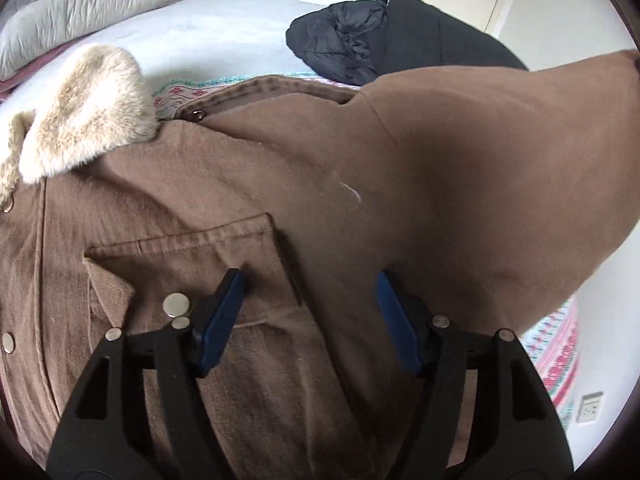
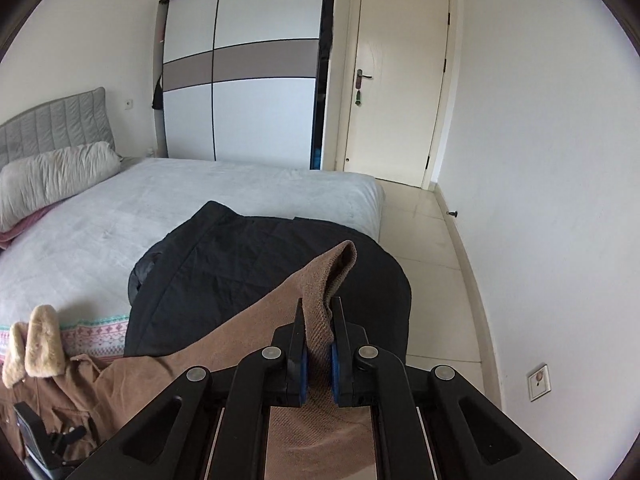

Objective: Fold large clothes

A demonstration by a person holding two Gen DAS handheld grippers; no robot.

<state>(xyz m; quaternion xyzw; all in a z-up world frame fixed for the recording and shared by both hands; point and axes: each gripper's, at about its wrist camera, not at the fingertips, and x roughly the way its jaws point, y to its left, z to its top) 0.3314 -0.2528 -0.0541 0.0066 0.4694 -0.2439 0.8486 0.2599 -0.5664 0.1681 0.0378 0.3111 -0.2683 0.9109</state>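
A brown coat [image 1: 248, 184] with a cream fur collar [image 1: 84, 112] lies front up on the bed. My left gripper [image 1: 310, 280] is open just above the coat's chest pocket [image 1: 192, 248], its blue pads apart and holding nothing. My right gripper [image 2: 319, 308] is shut on the ribbed cuff of the coat's brown sleeve [image 2: 324, 280] and holds it up in the air. In the left wrist view the lifted sleeve [image 1: 500, 168] stretches up to the right. The collar [image 2: 40, 344] shows low at the left in the right wrist view.
A black padded jacket [image 2: 248, 272] lies on the bed beyond the coat; it also shows in the left wrist view [image 1: 360, 40]. The grey bed [image 2: 180, 200] has a pillow [image 2: 56, 176] and a patterned blanket edge [image 2: 92, 336]. A wardrobe [image 2: 240, 72], door [image 2: 396, 80] and tiled floor [image 2: 432, 240] lie behind.
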